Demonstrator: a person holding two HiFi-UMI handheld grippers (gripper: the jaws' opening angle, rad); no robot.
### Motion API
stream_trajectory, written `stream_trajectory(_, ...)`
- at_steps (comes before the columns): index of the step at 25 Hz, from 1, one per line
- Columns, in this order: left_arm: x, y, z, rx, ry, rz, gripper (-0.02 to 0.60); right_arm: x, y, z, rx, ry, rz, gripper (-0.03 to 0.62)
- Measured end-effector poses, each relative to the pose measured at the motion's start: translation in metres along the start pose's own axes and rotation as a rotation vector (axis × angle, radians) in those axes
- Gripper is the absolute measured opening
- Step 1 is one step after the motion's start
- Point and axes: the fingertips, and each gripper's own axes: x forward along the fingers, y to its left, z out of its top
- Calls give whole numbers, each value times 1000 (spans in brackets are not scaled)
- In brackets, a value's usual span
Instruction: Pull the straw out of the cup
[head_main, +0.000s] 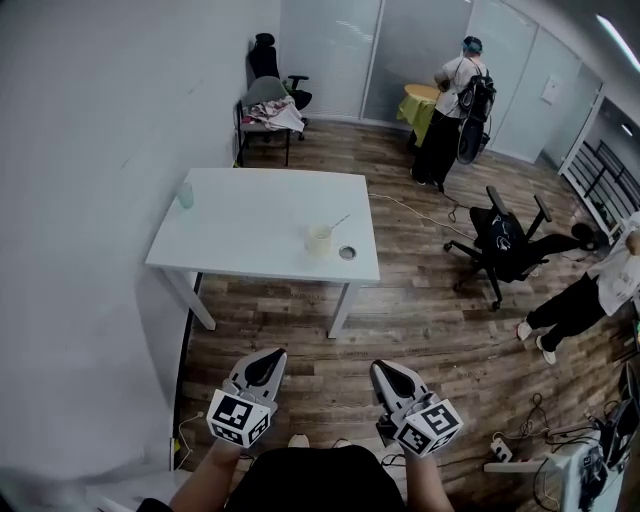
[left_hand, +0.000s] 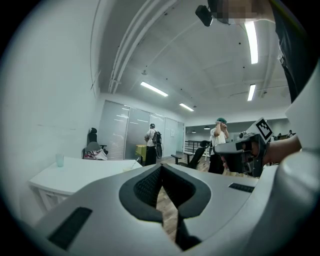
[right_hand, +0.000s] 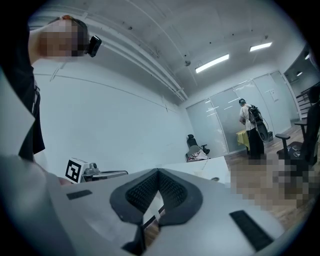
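Observation:
A pale translucent cup (head_main: 319, 240) with a thin straw (head_main: 338, 221) leaning to the right stands near the front right corner of the white table (head_main: 250, 225). Both grippers are held low over the wooden floor, well short of the table. My left gripper (head_main: 273, 354) has its jaws together with nothing between them, and so does my right gripper (head_main: 381, 366). In the left gripper view the cup (left_hand: 126, 169) and straw (left_hand: 135, 161) show small, just above the left gripper (left_hand: 161, 167). In the right gripper view only the straw (right_hand: 204, 166) peeks over the right gripper (right_hand: 158, 171).
A round lid (head_main: 347, 253) lies right of the cup; a teal tumbler (head_main: 186, 194) stands at the table's left edge. A black office chair (head_main: 500, 242) is right of the table. People stand at the back (head_main: 450, 110) and right (head_main: 590, 295). Cables (head_main: 520, 445) cross the floor.

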Motion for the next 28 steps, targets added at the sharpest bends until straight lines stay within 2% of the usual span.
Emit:
stream_trajectory(15,-27,31,-11,-16,2,24,14,26,28,-12,5,28,29,17)
stream_trajectory(22,-16,37,-15,-26,9,38,14,43,17,-15,18,37,58,17)
stream_trajectory(28,10,45,-18,-25,29,60,14,61,-11,-14,22,51,78,17)
